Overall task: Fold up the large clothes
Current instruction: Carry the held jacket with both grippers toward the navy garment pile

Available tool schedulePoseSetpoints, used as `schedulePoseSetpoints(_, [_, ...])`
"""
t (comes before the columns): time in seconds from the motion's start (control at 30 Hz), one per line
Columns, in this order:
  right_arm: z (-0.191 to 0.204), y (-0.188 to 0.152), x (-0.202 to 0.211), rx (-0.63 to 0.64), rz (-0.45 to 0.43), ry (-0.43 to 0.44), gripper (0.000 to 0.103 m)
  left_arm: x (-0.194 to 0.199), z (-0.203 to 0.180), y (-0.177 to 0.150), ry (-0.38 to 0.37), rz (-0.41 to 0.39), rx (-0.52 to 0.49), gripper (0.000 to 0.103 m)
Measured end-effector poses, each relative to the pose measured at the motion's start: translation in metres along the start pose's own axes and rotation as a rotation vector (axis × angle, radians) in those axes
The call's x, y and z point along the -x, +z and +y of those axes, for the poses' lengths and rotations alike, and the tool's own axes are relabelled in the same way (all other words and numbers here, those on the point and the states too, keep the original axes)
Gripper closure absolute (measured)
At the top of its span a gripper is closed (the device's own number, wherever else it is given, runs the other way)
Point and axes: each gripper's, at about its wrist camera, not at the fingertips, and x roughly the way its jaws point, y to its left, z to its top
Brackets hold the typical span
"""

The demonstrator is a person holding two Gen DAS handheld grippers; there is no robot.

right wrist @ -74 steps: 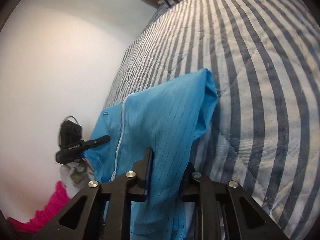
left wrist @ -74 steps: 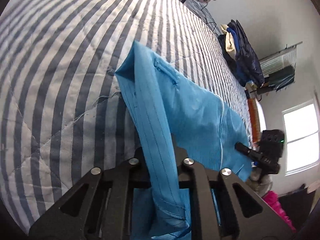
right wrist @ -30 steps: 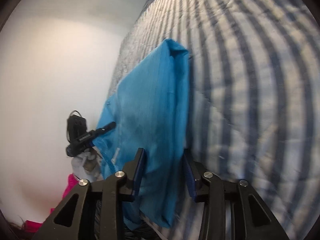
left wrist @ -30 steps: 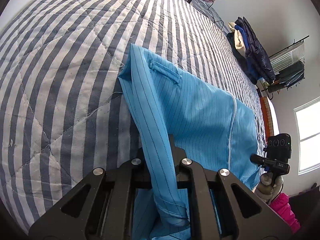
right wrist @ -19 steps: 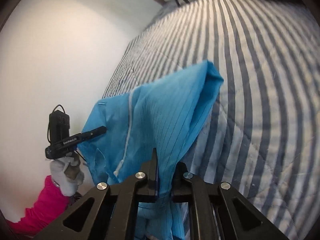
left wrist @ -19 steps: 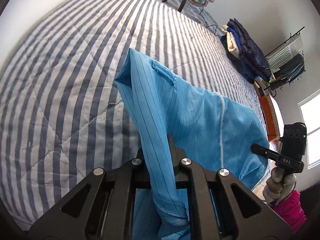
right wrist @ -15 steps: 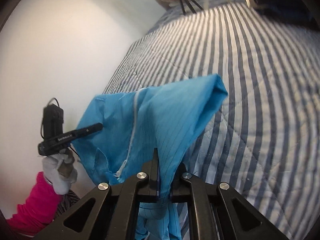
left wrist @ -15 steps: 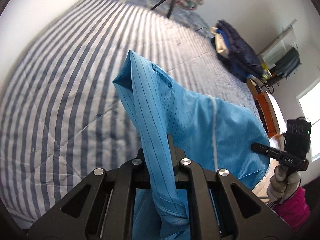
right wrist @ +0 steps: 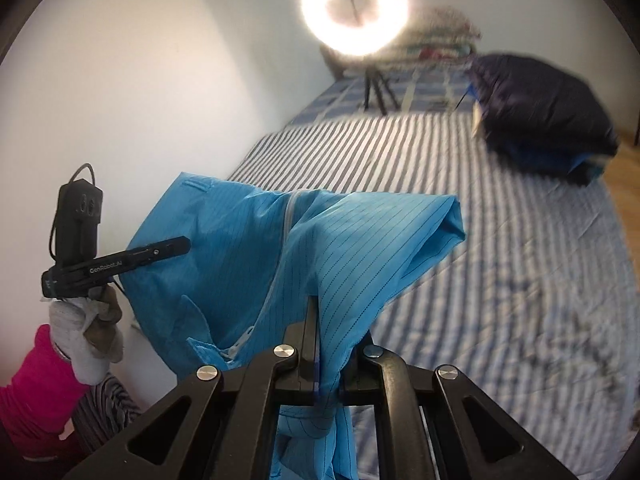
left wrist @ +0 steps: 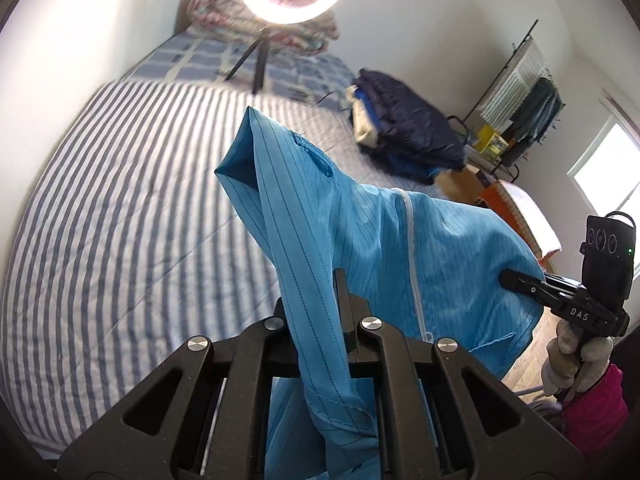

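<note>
R claw (right wrist: 326, 344): jaws just closed, now clenched on blue garment (right wrist: 248, 248) edge, cloth pinched btwn pads. L claw (left wrist: 320, 312) likewise clamped on other edge. Garment, draped over striped bed (left wrist: 120, 208) 1 s ago, now hangs clear above it. Est: lift done, ready to lay flat/fold.

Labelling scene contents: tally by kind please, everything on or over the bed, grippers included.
Grippers: 2, left and right, both shut on the garment
Blue garment: 1
Dark clothes pile: 1
Ring light: 1
Striped quilt: 1
Total: 6
</note>
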Motion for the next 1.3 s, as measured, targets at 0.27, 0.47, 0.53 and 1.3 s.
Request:
schedulePoseSetpoints(0.27, [-0.01, 0.041, 0.052, 0.075, -0.07, -0.15, 0.1, -0.005, -0.058, 0.056, -0.037, -0.04, -0.046, 0.097])
schedulePoseSetpoints(0.47, [-0.029, 0.077, 0.076, 0.101, -0.107, -0.285, 0.1, -0.03, -0.109, 0.104, -0.075, -0.063, -0.117, 0.097])
schedulePoseSetpoints(0.53, [-0.038, 0.09, 0.083, 0.111, -0.116, -0.322, 0.1, -0.043, -0.124, 0.121, -0.092, -0.068, -0.139, 0.097])
schedulePoseSetpoints(1.3, [-0.245, 0.301, 0.021, 0.102, -0.205, -0.639, 0.1, -0.278, -0.22, 0.348, -0.169, -0.152, -0.267, 0.097])
